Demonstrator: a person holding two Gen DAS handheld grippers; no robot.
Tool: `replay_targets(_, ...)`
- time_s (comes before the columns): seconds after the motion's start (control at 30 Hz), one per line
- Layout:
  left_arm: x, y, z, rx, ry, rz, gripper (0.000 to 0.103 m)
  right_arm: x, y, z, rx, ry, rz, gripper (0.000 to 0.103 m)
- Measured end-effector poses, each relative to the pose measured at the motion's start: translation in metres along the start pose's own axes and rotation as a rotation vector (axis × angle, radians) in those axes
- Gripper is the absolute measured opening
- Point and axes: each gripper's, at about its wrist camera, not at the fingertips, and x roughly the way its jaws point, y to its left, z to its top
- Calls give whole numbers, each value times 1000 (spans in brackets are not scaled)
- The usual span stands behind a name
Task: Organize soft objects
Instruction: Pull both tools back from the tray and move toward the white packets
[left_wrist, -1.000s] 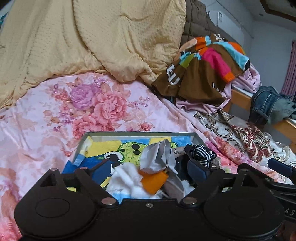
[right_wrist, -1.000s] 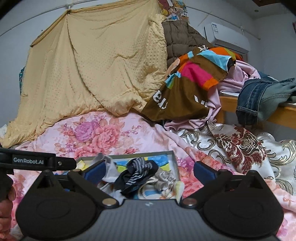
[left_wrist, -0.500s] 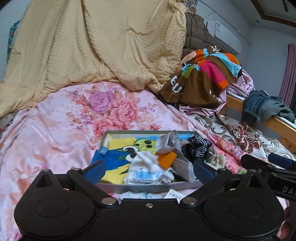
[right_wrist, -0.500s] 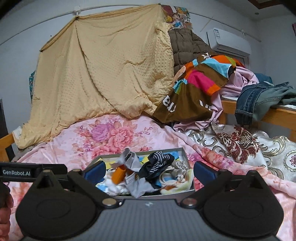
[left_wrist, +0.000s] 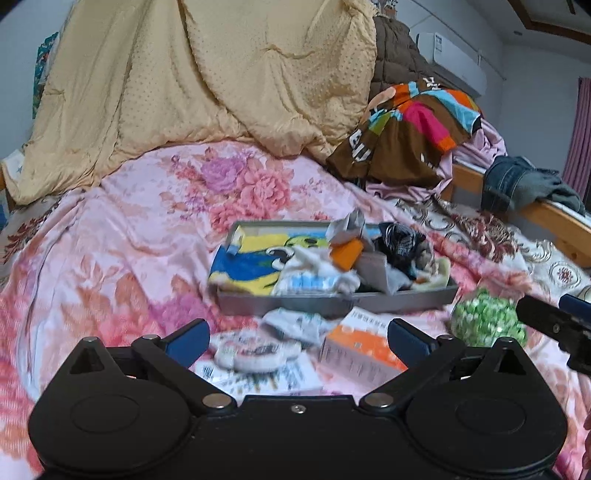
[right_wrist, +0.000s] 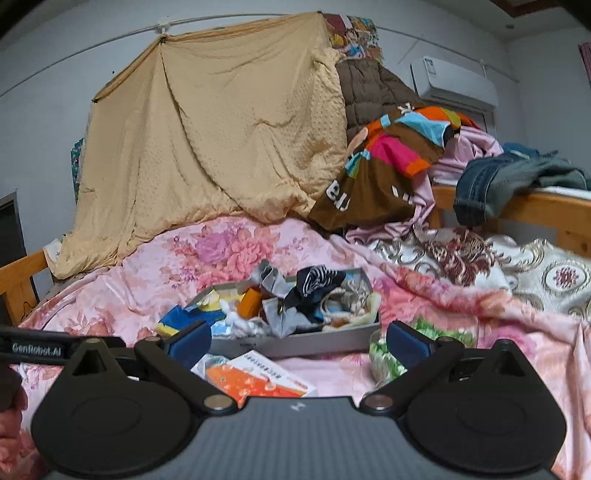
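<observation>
- Left gripper (left_wrist: 297, 341): spread wide, nothing between the blue pads (left_wrist: 186, 338), hovering low over the pink floral bedspread (left_wrist: 110, 236).
- Right gripper (right_wrist: 299, 341): likewise spread and bare, level with the left one and aimed at the same patch of bed.
- Just ahead of the left pads: a small white sock (left_wrist: 299, 323) crumpled against the near wall of the grey tray (left_wrist: 332, 301), beside a white printed pouch (left_wrist: 255, 352) and an orange-and-white box (left_wrist: 364, 354) lying flat on papers.
- Off to the right, just beside the tray corner: a green-and-white crinkly bundle (left_wrist: 487, 321); what it is, too blurred to tell.
- Inside the tray: a loose heap of soft things, namely a grey cloth with an orange patch (right_wrist: 271, 291), a black-and-white striped sock (right_wrist: 317, 280), white and blue socks, all on a blue-and-yellow cartoon cloth (left_wrist: 251, 266).
- Likely handling of these socks: very light, limp, no stiffness, liable to drape and drag neighbours along if pinched at a loose edge.
- Best hold, by this reading: across a bunched fold in the middle of the stray white sock, pinching deep enough to catch both layers, clear of the bedspread beneath.
- Main risk: snagging the bedspread or the paper under it together with the sock.
- Box, by contrast, looks stiff and no part of the soft lot.
</observation>
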Motion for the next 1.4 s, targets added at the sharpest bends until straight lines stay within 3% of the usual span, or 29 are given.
replay_targets(0.2,-11,5,-18,-2,10,32,102,0,5,-14,5,32,17,103)
replay_targets(0.53,-19,3,-31,110,19,67,102,11,14,-39,-28,144,13,103)
replay_targets(0.87,-23,10,-52,77,53,74,102,13,11,-44,-43,177,7,103)
replay_targets(1.4,-21,18,-58,39,75,89,102,14,20,-49,-112,194,10,103)
